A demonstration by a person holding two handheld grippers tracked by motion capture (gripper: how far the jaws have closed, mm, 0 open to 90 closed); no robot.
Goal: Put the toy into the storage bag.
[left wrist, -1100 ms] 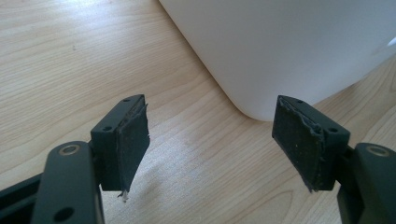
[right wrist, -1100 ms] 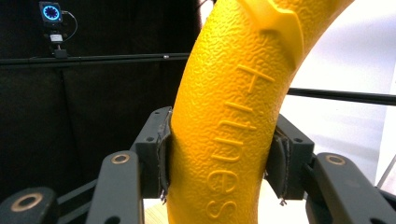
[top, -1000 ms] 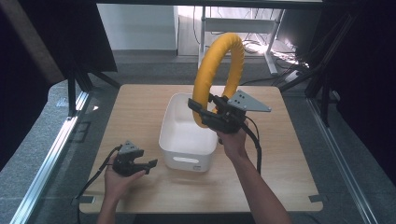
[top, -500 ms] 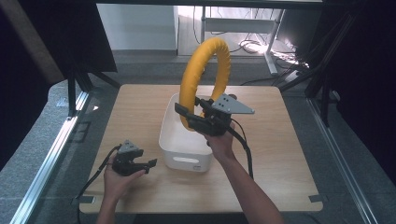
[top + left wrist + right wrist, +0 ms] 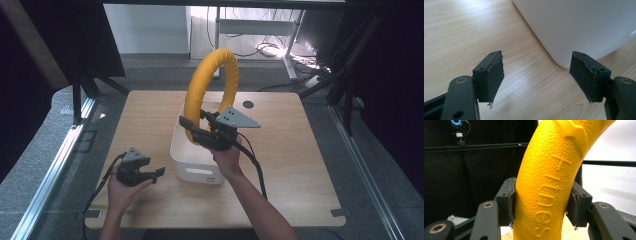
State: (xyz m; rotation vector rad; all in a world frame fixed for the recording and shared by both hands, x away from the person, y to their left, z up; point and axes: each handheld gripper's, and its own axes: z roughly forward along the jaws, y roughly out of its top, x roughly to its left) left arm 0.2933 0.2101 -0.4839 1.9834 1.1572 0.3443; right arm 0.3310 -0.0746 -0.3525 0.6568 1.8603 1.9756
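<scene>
From above, one pale wooden table [image 5: 300,165] carries one white rectangular plastic tub [image 5: 192,167], and two hand-held grippers work at it. The right gripper [image 5: 192,131] holds one thick yellow foam ring [image 5: 212,85] upright over the tub, well clear of the tabletop. The left gripper [image 5: 157,172] rests low near the table's front left corner, just beside the tub's end wall. Along the left gripper [image 5: 537,75], its two black jaws stand wide apart with nothing between them, only wood grain and the tub's rounded white corner [image 5: 579,27] beyond. Along the right gripper [image 5: 542,205], both jaws press tight against the pebbled yellow ring [image 5: 549,195], one pad on each side, raised lettering running up its surface.
</scene>
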